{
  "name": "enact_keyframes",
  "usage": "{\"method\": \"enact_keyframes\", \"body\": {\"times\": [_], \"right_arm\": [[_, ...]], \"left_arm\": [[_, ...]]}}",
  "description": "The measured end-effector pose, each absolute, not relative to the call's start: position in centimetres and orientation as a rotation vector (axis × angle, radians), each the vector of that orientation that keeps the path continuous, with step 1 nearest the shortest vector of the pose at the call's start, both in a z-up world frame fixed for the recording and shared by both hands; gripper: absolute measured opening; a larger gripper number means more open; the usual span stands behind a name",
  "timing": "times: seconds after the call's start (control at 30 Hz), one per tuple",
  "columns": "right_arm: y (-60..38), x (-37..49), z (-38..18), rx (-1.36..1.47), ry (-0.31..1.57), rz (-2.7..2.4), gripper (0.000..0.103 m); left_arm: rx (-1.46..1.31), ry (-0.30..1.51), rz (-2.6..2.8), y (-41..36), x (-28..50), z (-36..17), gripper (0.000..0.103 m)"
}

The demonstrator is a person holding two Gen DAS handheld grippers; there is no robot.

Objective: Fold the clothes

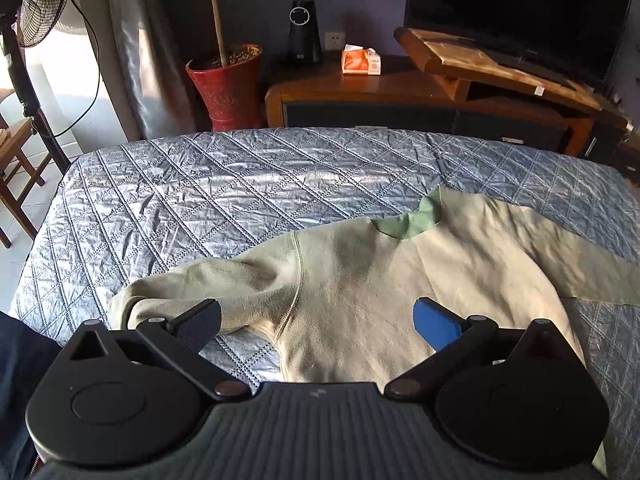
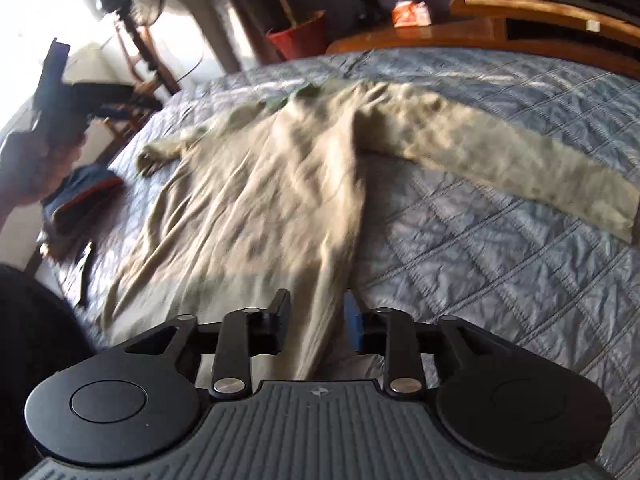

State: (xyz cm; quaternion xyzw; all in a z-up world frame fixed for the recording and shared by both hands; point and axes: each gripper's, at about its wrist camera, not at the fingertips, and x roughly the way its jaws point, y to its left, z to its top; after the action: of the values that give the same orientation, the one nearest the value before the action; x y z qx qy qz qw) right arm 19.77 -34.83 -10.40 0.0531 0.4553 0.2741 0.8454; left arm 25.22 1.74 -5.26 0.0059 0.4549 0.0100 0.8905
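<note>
A pale beige long-sleeved shirt [image 1: 360,280] with a green collar [image 1: 416,220] lies spread flat on the grey-blue quilted bed [image 1: 200,192]. My left gripper [image 1: 316,320] hovers over its shoulder and bunched near sleeve [image 1: 192,284], jaws wide open and empty. The right wrist view is blurred; there the shirt [image 2: 260,184] stretches away, one sleeve [image 2: 520,164] reaching right. My right gripper [image 2: 318,316] is at the hem's right corner, open, with a raised fold of cloth running between its fingers. The left gripper [image 2: 52,80] shows at the far left in a hand.
A dark blue and orange pile of clothes [image 2: 84,192] sits at the bed's left edge. Beyond the bed are a red plant pot [image 1: 226,84], a wooden TV cabinet [image 1: 400,96], a TV [image 1: 520,8], a fan [image 1: 36,4] and a wooden chair [image 1: 16,152].
</note>
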Motion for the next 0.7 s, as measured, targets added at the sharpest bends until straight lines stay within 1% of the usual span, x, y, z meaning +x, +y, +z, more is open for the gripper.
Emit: {"method": "enact_keyframes", "body": {"times": [0.03, 0.2, 0.33, 0.4, 0.57, 0.63, 0.7], "right_arm": [[-35.1, 21.1, -10.5, 0.156, 0.939, 0.513, 0.077], [-36.9, 27.2, -12.7, 0.348, 0.892, 0.181, 0.074], [-40.8, 28.3, -15.1, 0.499, 0.798, -0.113, 0.075], [-42.7, 28.4, -16.2, 0.485, 0.770, -0.222, 0.075], [-43.3, 30.6, -16.9, 0.262, 0.777, -0.221, 0.077], [-43.7, 31.7, -17.1, 0.234, 0.791, -0.233, 0.080], [-44.5, 32.3, -17.4, 0.238, 0.797, -0.294, 0.080]], "left_arm": [[0.012, 0.945, 0.023, 1.8, 25.2, -5.3, 0.102], [0.005, 0.955, 0.042, 2.4, 25.5, -5.5, 0.102], [0.001, 0.957, 0.051, 2.6, 25.6, -5.5, 0.102], [0.003, 0.958, 0.052, 2.6, 25.6, -5.6, 0.102], [0.019, 0.964, 0.039, 2.0, 25.5, -5.8, 0.102], [0.035, 0.966, 0.036, 1.7, 25.5, -5.9, 0.102], [0.048, 0.970, 0.034, 1.4, 25.8, -6.3, 0.102]]}}
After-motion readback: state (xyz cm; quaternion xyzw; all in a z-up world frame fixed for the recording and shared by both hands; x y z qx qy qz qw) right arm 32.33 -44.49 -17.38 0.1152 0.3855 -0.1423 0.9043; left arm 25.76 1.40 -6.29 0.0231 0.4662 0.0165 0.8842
